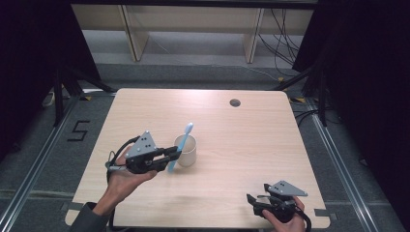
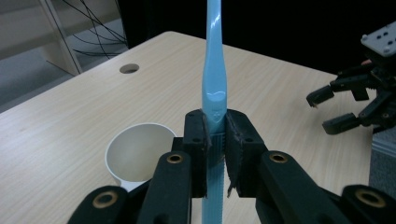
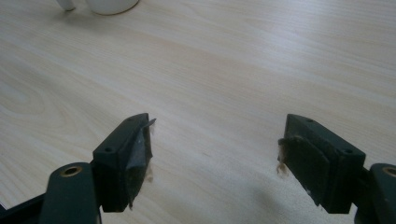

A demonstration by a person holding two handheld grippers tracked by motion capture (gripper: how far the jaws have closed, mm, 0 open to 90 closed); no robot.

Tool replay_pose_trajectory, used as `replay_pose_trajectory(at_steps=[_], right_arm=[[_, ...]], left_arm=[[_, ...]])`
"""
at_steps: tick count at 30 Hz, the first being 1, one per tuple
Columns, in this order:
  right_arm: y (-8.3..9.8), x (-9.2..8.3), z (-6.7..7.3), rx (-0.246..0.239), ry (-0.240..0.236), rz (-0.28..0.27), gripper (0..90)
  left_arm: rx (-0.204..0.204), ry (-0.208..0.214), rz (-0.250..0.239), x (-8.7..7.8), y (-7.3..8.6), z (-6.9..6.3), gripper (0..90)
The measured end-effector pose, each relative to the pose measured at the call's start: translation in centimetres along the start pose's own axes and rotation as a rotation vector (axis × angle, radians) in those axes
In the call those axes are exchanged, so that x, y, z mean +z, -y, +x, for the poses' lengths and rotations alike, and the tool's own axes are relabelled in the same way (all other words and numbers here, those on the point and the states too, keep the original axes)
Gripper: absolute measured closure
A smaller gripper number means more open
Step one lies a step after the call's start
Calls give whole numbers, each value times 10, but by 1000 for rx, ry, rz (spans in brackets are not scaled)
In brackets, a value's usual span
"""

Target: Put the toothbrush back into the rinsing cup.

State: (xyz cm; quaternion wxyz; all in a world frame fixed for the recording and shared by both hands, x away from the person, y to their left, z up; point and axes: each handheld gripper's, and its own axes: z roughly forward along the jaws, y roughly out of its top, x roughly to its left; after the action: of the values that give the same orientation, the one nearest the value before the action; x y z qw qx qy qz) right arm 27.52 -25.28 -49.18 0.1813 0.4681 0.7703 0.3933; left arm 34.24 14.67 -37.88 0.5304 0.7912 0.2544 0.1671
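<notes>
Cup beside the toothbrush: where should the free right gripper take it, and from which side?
Grip the cup across its open rim from above, one jaw inside the wall. It stands upright, mouth up; the left gripper with the toothbrush crowds its left, so bring the right gripper in from the right.

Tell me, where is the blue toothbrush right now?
In the high view, the blue toothbrush is left of the table's middle, clamped in the left gripper beside the white cup.
</notes>
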Motion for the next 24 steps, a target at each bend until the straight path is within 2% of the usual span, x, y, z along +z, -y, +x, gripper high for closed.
replay_pose_trajectory(at_steps=[3,5,6,8,10,12,20,21,24], right_arm=[[0,1,0,3,-1,-6,250],[1,0,2,34,-12,12,250],[0,1,0,2,-9,-8,250],[0,0,0,-1,-6,-2,250],[0,1,0,6,-21,1,248],[0,1,1,7,-13,3,248],[0,1,0,-5,-11,-4,248],[0,0,1,8,-10,2,248],[0,1,1,-1,-4,2,248]], left_arm=[[2,-31,-21,-3,0,2,785],[-4,-44,-46,-5,1,4,785],[-10,-53,-58,-7,0,6,785],[-30,-46,-91,-8,1,10,785],[-33,-62,-105,-9,2,13,785],[-31,-69,-127,-9,3,15,785],[-31,-93,-177,-8,11,23,785],[-38,-92,-182,-7,12,25,785],[-54,-105,-193,-6,16,28,785]])
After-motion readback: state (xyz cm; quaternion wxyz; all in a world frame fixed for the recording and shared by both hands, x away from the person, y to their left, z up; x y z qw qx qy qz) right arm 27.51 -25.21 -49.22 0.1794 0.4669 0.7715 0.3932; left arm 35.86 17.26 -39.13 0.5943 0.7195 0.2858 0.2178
